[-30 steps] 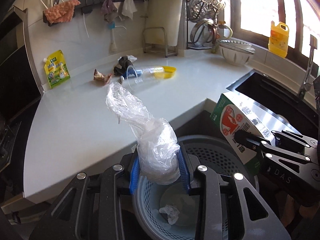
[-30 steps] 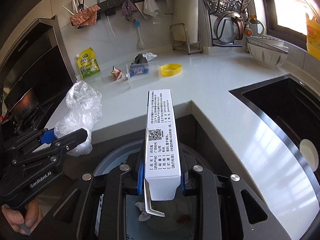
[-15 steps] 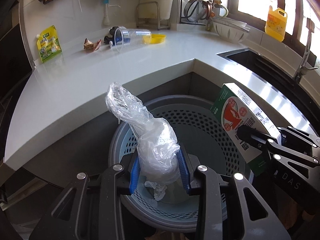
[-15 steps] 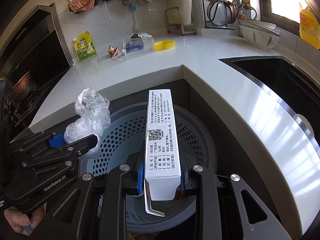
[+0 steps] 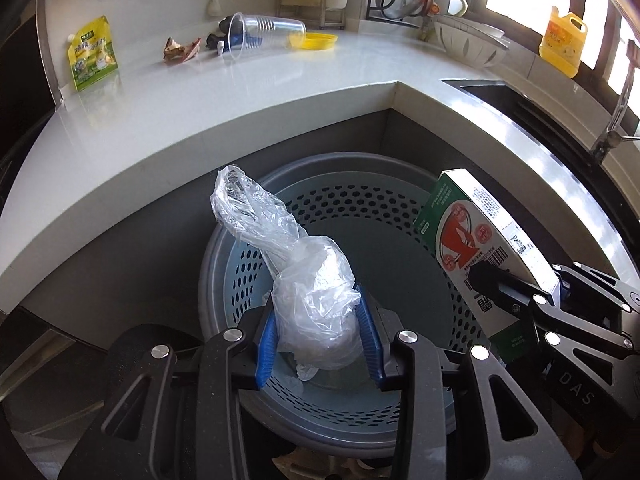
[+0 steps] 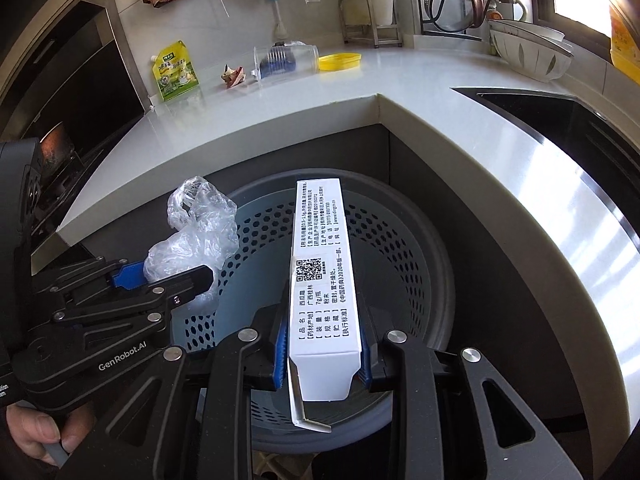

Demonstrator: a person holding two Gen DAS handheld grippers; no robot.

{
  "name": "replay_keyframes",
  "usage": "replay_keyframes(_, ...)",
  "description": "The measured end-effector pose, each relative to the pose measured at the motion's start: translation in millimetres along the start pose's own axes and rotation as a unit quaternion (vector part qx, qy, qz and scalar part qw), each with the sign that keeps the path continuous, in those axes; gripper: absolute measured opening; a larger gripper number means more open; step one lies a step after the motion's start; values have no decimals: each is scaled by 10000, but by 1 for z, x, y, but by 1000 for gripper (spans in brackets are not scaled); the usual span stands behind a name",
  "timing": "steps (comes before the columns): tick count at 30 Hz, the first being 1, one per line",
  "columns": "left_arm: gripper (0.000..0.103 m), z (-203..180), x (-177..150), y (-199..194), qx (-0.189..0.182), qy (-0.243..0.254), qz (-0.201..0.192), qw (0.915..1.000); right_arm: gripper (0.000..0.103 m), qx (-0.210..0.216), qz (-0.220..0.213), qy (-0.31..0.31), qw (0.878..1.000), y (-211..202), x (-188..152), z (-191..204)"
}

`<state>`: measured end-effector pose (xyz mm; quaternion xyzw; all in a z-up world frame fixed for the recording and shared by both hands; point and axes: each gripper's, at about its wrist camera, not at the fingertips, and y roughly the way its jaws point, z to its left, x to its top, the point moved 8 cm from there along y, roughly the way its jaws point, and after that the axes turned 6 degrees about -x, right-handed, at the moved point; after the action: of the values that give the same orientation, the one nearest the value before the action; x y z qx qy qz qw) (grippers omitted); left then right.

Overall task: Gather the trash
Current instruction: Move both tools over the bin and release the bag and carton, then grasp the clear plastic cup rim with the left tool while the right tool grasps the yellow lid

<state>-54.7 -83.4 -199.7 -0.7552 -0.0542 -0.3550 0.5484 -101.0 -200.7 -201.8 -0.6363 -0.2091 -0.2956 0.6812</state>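
My left gripper (image 5: 318, 344) is shut on a crumpled clear plastic bag (image 5: 296, 280) and holds it over the grey-blue perforated trash basket (image 5: 400, 208). My right gripper (image 6: 322, 354) is shut on a white and green medicine carton (image 6: 322, 280), also over the basket (image 6: 400, 240). The carton shows at the right of the left wrist view (image 5: 476, 248), and the bag at the left of the right wrist view (image 6: 196, 236). A bit of white crumpled trash (image 5: 302, 374) lies at the basket bottom.
On the white counter (image 5: 240, 92) lie a clear plastic cup (image 5: 264, 32), a yellow lid (image 5: 314, 41), a crumpled wrapper (image 5: 180, 49) and a green pouch (image 5: 92, 54). A sink (image 6: 560, 120) is at the right, a white colander (image 6: 528, 50) and a yellow bottle (image 5: 562, 40) behind it.
Both grippers have moved down and back from the counter, so the basket now fills the view below them. Both still hold their items.
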Motion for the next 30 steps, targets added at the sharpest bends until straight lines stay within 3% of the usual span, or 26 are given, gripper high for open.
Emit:
replay_keyframes(7, 40, 2, 0, 2, 3, -57, 35, 10000, 27, 23, -6, 17, 10000, 1, -1, 1)
replay_keyframes(8, 45, 3, 0, 2, 22, -56, 15, 10000, 29, 16, -25, 13, 10000, 0, 0, 0)
replay_keyframes(12, 67, 3, 1, -1, 10, -89, -62, 9999, 58, -36, -192, 59, 9998, -6, 4, -1)
replay_keyframes(24, 76, 14, 3, -7, 10, -300, -142, 9995, 58, 101, -269, 273, 9992, -10, 9, -5)
replay_keyframes(30, 81, 27, 16, -21, 91, -406, -397, 9983, 60, 202, -506, 267, 9982, -19, 24, -1)
